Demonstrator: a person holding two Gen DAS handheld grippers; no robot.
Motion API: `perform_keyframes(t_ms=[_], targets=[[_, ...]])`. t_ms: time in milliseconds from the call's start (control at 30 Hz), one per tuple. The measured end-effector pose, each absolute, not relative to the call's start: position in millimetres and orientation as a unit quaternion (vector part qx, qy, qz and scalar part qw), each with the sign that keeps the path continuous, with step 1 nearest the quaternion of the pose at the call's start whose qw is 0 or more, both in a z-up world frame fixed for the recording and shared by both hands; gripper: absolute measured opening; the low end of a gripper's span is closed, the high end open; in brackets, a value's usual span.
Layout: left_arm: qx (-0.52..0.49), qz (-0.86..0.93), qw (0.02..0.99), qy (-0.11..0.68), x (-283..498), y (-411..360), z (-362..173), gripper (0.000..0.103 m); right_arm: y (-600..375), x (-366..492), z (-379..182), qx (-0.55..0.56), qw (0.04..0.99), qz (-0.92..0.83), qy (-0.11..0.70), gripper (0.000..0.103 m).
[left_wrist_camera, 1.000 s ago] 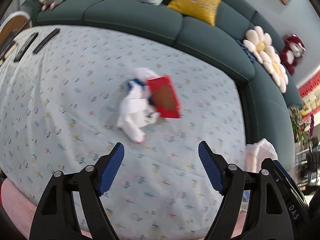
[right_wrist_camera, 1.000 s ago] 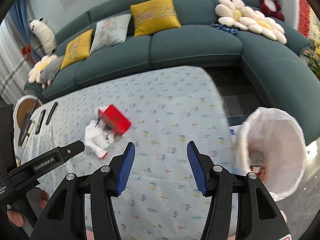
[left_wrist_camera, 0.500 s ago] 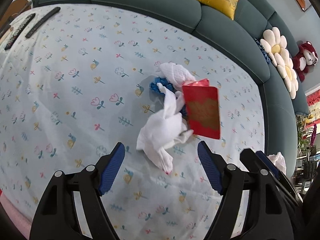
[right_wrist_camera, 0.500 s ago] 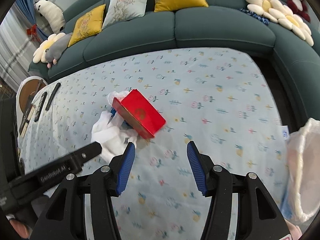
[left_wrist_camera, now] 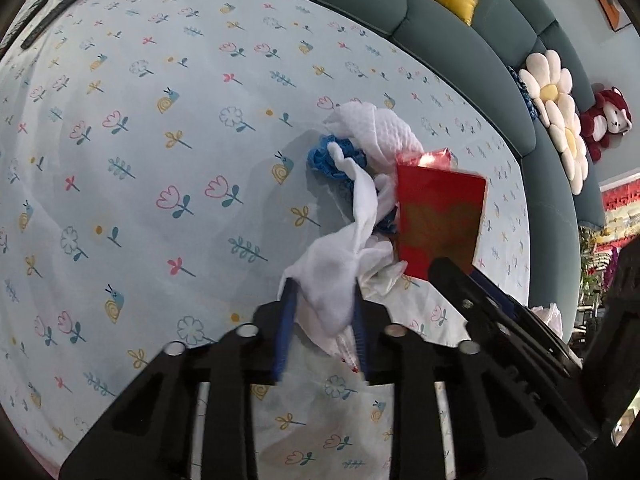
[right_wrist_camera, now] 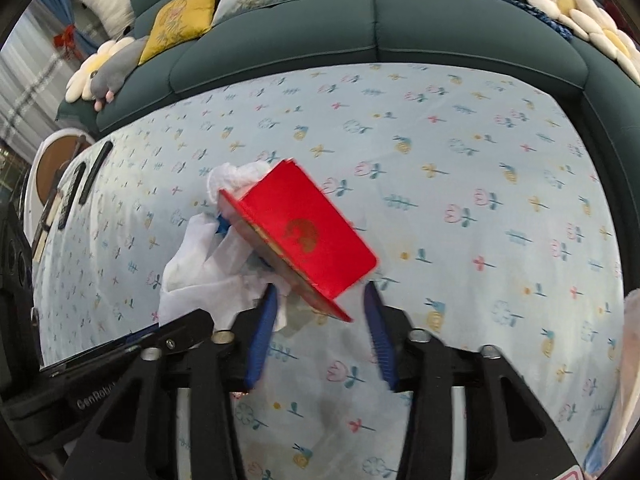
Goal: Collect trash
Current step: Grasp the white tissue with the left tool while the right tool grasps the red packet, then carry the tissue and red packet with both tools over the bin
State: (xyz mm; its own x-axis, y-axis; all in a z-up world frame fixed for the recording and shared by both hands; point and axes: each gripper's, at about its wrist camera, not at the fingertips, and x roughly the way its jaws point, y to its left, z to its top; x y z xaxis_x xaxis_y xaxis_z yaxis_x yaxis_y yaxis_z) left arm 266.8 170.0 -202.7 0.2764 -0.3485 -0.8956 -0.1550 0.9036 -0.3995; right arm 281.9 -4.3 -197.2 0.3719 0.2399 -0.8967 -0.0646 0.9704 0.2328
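Both grippers have come down on the pile since the earlier frames, when they hung spread above it. Now the left gripper (left_wrist_camera: 320, 320) has its jaws closing on the near tail of the white tissue (left_wrist_camera: 340, 272), and the blue pads already pinch it, a soft end being the easiest part to lift. Beyond those jaws the tissue trails up to a second white wad (left_wrist_camera: 380, 132), with a blue scrap (left_wrist_camera: 324, 158) tucked beside it.

Jaws of the right gripper (right_wrist_camera: 320, 326) are closing too, with the low corner of the red box (right_wrist_camera: 308, 236) between them; the pads do not seem to press on it yet. That box leans tilted on the tissue heap, which is likely why a corner is offered rather than a flat side. One hand per item lets both be carried off together.

Under everything lies the flowered cloth of the surface (right_wrist_camera: 480, 168); far behind stands a teal sofa (right_wrist_camera: 360, 32). At the right edge a white bag (right_wrist_camera: 632, 320) shows, probably for the trash.

Part of a brand reads "GenRobo" on the left gripper's side; the gold emblem on the box is not legible.
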Motion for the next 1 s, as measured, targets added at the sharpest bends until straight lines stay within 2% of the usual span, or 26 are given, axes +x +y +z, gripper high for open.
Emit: perform_keyframes(t_ms=[33,133,167,400,1000], targets=[[-0.208,-0.063,0.771,0.598,267,169,-202,0.018,-4,282,-197,0.079,0.824,0.092,0.553,0.016],[-0.198,-0.063,0.778,0.592,263,168,-197,0.013,3,281,-197,0.072,0.822,0.104,0.555,0.004],[-0.194,-0.064,0.781,0.590,261,167,-195,0.010,4,279,-195,0.070,0.823,0.106,0.554,0.003],[-0.184,-0.075,0.803,0.562,245,156,-161,0.009,-11,258,-160,0.076,0.842,0.109,0.523,0.003],[-0.113,-0.175,0.872,0.442,189,37,10,0.009,-141,177,10,0.136,0.921,0.060,0.359,0.003]])
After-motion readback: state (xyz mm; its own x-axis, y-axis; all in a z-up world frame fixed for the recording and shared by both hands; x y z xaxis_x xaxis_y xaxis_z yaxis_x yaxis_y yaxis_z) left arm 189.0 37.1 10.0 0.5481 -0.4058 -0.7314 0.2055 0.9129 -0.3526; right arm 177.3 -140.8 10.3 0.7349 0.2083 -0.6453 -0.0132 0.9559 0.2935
